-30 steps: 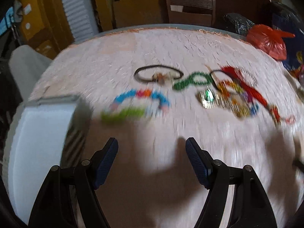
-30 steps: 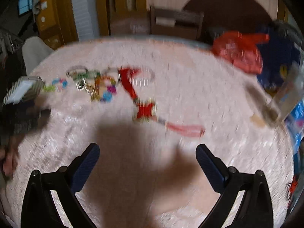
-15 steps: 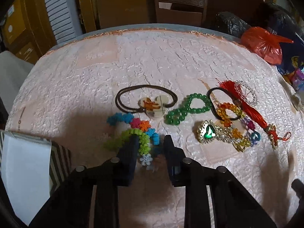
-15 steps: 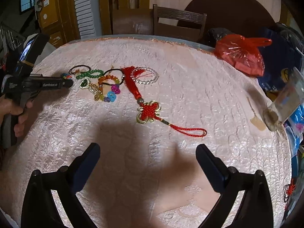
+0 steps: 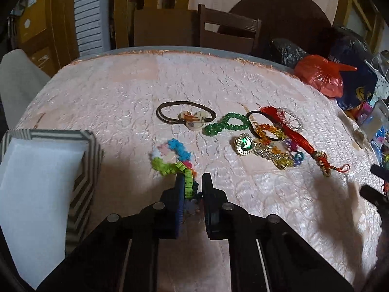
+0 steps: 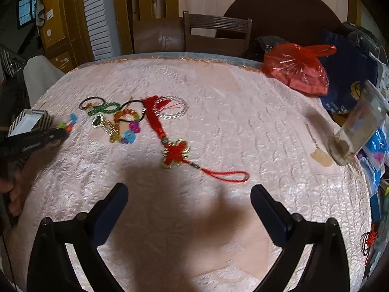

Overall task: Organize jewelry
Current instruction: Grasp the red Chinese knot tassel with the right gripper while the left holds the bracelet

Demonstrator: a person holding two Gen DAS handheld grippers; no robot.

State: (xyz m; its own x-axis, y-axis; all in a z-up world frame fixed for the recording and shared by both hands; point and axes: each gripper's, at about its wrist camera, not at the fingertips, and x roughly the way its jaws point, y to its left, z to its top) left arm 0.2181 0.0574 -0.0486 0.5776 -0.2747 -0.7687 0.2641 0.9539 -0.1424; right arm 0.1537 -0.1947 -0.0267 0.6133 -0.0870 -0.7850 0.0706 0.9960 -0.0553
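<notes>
bright plastic beads of the colourful bracelet (image 5: 175,163) are now pinched in my left gripper (image 5: 192,189), which was wide open a second ago, so i can carry it to the striped box (image 5: 90,150) just beside it. one end hangs from the jaws now, not flat on the pink tablecloth (image 5: 121,92). my right gripper (image 6: 188,197) waits open, holding nothing.

Top of frame, a dark wooden chair (image 5: 229,32) tucked at the far edge of the round table (image 5: 170,77) with its pale pink textured cloth. Behind it, a brown arched panel (image 5: 282,12) against a cream wall. Upper left, white louvred shutters (image 5: 88,12) between yellow-brown wooden frames.
</notes>
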